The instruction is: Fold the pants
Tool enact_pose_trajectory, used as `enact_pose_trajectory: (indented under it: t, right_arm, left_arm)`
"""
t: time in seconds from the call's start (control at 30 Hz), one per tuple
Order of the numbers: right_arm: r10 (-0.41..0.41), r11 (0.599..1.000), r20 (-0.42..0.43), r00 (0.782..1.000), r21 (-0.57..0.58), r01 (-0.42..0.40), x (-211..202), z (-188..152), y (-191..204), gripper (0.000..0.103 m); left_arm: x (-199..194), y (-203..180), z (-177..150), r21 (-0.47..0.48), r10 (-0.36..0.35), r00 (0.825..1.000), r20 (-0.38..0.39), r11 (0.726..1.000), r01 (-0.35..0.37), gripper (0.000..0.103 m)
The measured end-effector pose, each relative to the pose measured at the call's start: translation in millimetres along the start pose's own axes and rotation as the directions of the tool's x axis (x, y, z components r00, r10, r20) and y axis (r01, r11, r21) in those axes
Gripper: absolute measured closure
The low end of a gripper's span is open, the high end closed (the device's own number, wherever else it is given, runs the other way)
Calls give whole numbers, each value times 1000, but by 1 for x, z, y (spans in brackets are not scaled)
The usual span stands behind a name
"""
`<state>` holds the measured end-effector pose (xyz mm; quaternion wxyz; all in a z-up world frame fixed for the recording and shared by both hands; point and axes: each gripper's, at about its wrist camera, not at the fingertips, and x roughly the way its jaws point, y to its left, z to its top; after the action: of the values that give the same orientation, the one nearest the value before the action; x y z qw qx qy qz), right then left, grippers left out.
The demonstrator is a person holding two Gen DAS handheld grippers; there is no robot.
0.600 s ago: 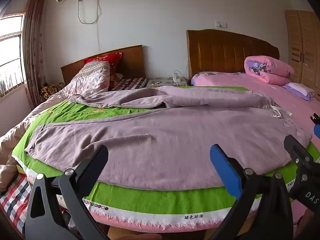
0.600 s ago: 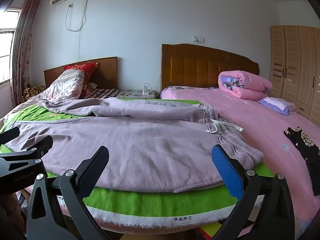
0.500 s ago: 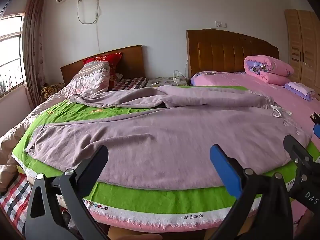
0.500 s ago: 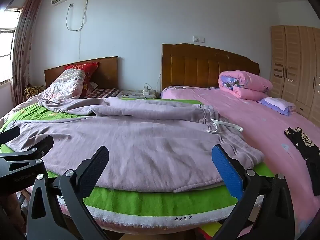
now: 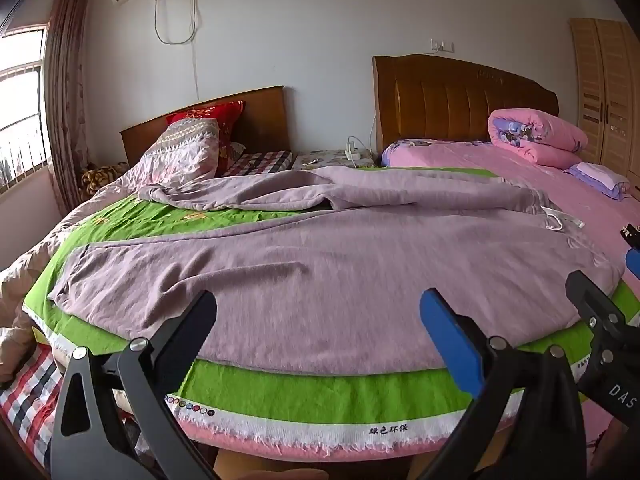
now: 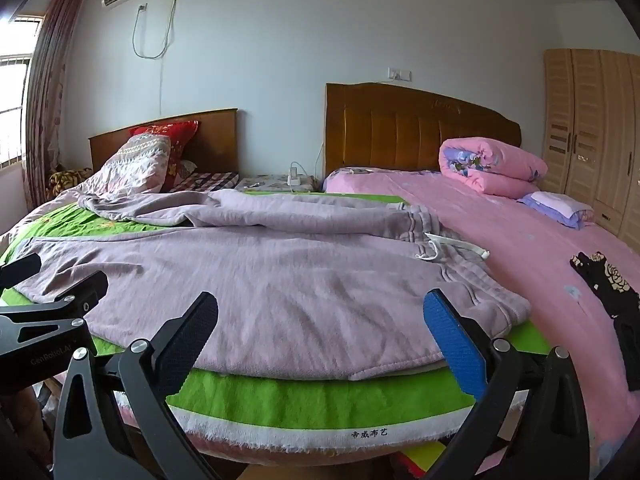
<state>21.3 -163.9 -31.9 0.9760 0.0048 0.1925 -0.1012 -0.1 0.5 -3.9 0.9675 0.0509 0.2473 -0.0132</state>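
Pants unfolded, both tongs open

Pants (image 5: pixel 328 280) lie spread on the green cloth (image 5: pixel 320 392) at the near end of the bed (image 6: pixel 540 248). No fold is made yet, so by these views the whole task remains: bring one leg over the other, then fold along the length.

Position: the near leg lies flat and fairly smooth. The far leg (image 5: pixel 248 196) is rumpled and angles away toward the pillows. The two legs are apart, not stacked.

Orientation: the long axis runs across both views, roughly parallel to the near bed edge. The waistband (image 6: pixel 472 272), with its white drawstring (image 6: pixel 444 246), points right; the cuffs point left.

Left tongs (image 5: pixel 318 322): jaws fully spread, nothing between them, held short of the near hem above the bed edge.

Right tongs (image 6: pixel 320 322): jaws fully spread, empty, facing the waist end of the near leg. No contact with the fabric shows in either view.
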Motion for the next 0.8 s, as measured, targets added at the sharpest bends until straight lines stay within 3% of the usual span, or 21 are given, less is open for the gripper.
enact_pose_trajectory:
  t: [0.8]
  right_arm:
    - [11, 1000, -19, 1000, 8, -11, 3, -5, 2, 4]
  left_arm:
    - [2, 3, -3, -4, -3, 1000, -10, 1000, 3, 1]
